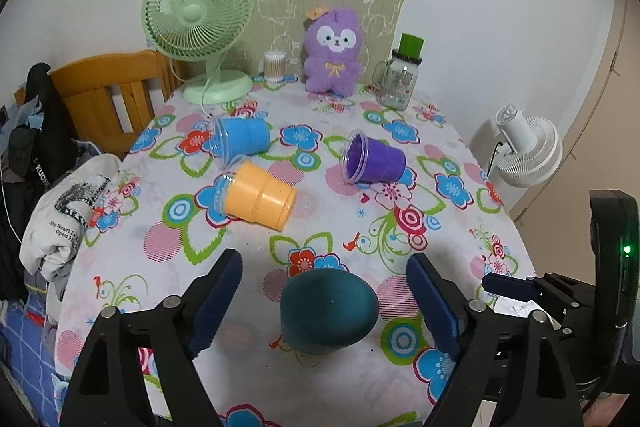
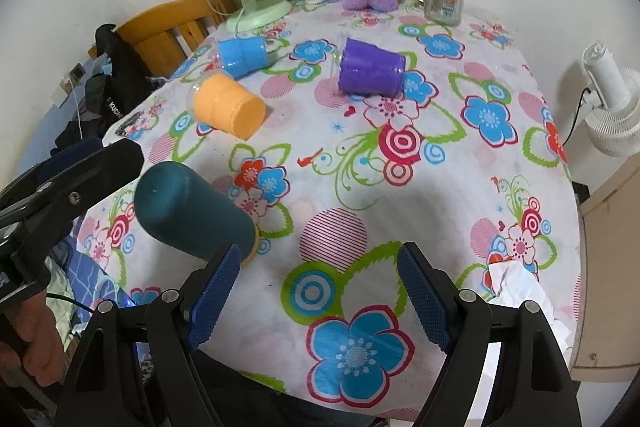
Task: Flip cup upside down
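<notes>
1. Flowered tablecloth (image 2: 460,187) covers the table.
2. Left gripper (image 1: 324,291): fingers spread wide, flanking the teal cup (image 1: 328,311), which stands mouth-down.
3. Right gripper (image 2: 318,279): fingers apart, empty.
4. Orange cup (image 2: 228,109), blue cup (image 2: 242,53) and purple cup (image 2: 370,69) lie on their sides farther back.

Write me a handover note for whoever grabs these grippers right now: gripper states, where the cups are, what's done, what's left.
Left gripper: open, straddling the teal cup, not clamped.
Right gripper: open, empty, over bare tablecloth near the front edge.
The teal cup stands bottom up near the front of the table, so it looks flipped.
Blue cup, orange cup and purple cup all lie on their sides mid-table.
Left: flip those three upside down; orange is nearest.
</notes>
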`<state>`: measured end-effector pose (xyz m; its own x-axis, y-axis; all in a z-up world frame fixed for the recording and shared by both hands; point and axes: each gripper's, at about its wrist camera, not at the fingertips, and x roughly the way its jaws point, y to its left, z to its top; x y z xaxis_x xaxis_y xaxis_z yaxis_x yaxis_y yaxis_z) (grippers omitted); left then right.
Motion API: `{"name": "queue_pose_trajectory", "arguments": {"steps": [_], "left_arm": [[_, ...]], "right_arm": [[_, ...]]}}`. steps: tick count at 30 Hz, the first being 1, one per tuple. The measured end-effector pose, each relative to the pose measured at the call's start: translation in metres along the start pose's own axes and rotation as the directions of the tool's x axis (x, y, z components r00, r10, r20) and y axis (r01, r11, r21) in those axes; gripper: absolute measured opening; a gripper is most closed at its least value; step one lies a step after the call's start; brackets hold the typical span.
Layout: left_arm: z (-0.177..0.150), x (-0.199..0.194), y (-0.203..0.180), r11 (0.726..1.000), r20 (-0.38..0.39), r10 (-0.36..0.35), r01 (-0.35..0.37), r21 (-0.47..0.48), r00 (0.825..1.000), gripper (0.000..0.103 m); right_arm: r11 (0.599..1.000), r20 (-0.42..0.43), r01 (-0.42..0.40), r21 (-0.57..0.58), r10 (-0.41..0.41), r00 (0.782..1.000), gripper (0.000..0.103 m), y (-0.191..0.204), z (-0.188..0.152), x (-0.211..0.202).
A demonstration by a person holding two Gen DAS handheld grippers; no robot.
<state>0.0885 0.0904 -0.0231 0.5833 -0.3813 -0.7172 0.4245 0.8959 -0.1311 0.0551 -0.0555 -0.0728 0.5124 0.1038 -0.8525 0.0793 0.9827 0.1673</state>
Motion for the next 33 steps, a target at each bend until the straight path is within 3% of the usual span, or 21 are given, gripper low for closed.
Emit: {"name": "queue_pose_trajectory", "arguments": {"steps": [14, 17, 26, 33], "left_arm": [[0.000, -0.042, 0.013, 1.000, 0.090, 0.001, -0.001, -0.007, 0.996, 0.090], [-0.001, -0.051, 0.017, 1.000, 0.113, 0.001, 0.000, -0.011, 0.994, 0.090], [-0.003, -0.073, 0.027, 1.000, 0.159, 0.000, 0.004, -0.023, 0.987, 0.090], [-0.006, -0.087, 0.029, 1.000, 0.210, -0.008, 0.010, -0.009, 0.978, 0.093]], "right_arm": [[0.999, 0.072, 0.022, -0.039, -0.019, 0.997, 0.083, 0.027, 0.003, -0.031], [0.998, 0.089, 0.037, -0.050, -0.033, 0.995, 0.088, 0.034, 0.005, -0.036], [0.996, 0.146, 0.059, -0.070, -0.048, 0.988, 0.089, 0.049, 0.006, -0.055], [0.995, 0.208, 0.071, -0.071, -0.055, 0.977, 0.096, 0.058, 0.004, -0.069]]}}
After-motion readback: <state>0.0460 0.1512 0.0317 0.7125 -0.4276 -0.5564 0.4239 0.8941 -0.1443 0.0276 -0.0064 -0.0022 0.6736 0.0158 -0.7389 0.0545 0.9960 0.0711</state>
